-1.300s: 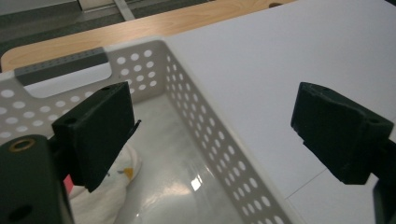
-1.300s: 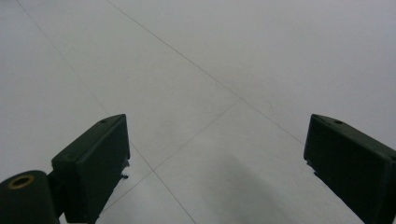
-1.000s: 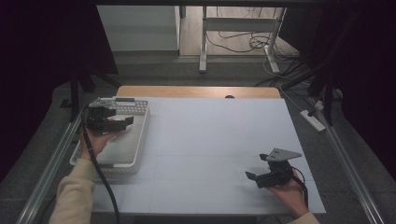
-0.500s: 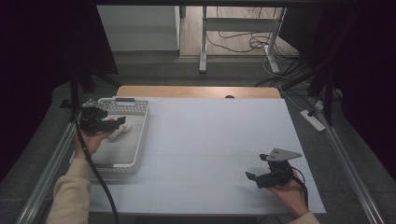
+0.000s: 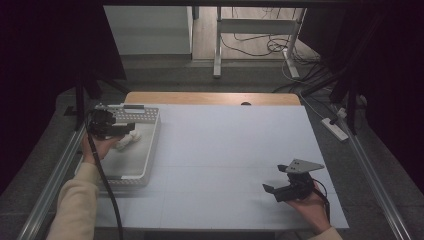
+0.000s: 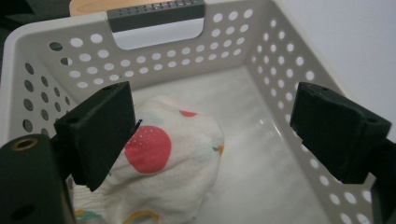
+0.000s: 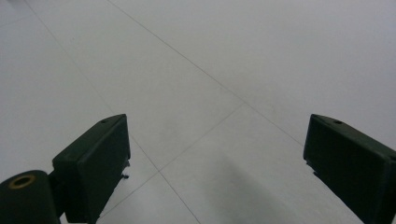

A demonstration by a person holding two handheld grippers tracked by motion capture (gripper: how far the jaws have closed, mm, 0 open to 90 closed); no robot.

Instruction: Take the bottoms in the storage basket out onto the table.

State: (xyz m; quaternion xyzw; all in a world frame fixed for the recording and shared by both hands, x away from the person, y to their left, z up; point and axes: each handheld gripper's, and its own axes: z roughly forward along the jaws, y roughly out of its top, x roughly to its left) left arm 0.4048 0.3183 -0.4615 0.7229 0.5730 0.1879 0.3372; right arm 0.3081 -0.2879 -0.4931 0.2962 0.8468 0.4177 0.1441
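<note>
left gripper [image 6: 212, 140] spread wide over the basket [image 6: 299, 60] at nine o'clock on the table [image 5: 225, 150], cloth [image 6: 168, 158] lying inside (red spots, bunched). right gripper [image 5: 275, 191] at five o'clock, also spread, pinching nothing.

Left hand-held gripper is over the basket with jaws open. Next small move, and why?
Probably lower the left hand-held gripper and shift it toward the spotted cloth, then close. Its jaws stand wide open; the cloth lies in the white basket against one jaw, off-centre in the gap. The right hand-held gripper waits open over the table.
</note>
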